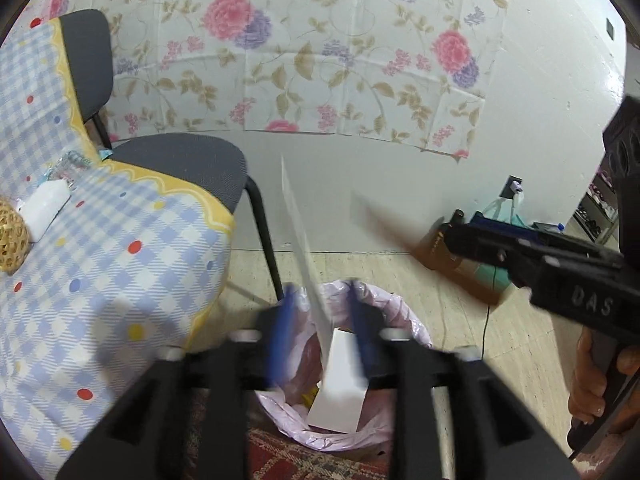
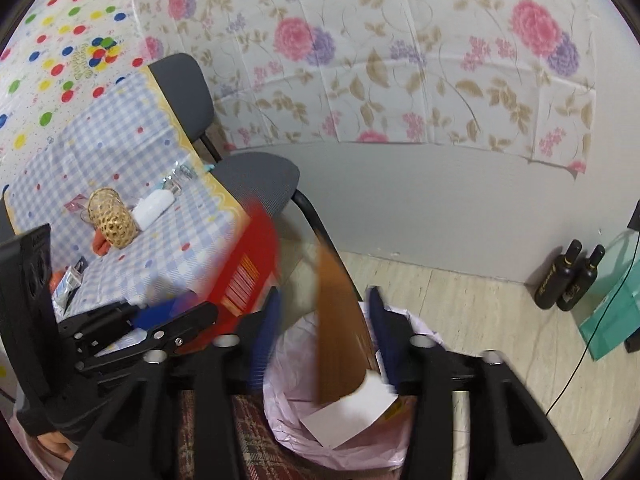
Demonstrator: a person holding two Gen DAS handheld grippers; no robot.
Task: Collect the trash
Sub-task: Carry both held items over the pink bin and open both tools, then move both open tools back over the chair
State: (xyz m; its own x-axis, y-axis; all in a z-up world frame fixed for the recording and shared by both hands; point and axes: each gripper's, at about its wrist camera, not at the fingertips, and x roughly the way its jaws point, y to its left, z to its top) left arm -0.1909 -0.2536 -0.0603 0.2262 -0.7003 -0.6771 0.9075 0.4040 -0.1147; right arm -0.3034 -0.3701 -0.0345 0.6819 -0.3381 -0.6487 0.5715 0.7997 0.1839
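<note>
Both grippers hung over pink-lined bin [image 1: 400, 312]; left gripper [image 1: 326, 332] jaws parted, white card [image 1: 316, 300] loose, on end; right gripper [image 2: 324, 332] likewise, brown cardboard [image 2: 340, 340] dropping binward.

The left gripper [image 1: 326, 320] hangs above a bin lined with a pale pink plastic bag [image 1: 394, 312], its blue-padded jaws apart; a thin white card [image 1: 308, 276], seen edge-on and blurred, stands between them. A white box [image 1: 340, 384] lies inside the bin. At right, the black right gripper [image 1: 452, 236] has a blurred brown cardboard piece [image 1: 384, 226] at its tip
</note>
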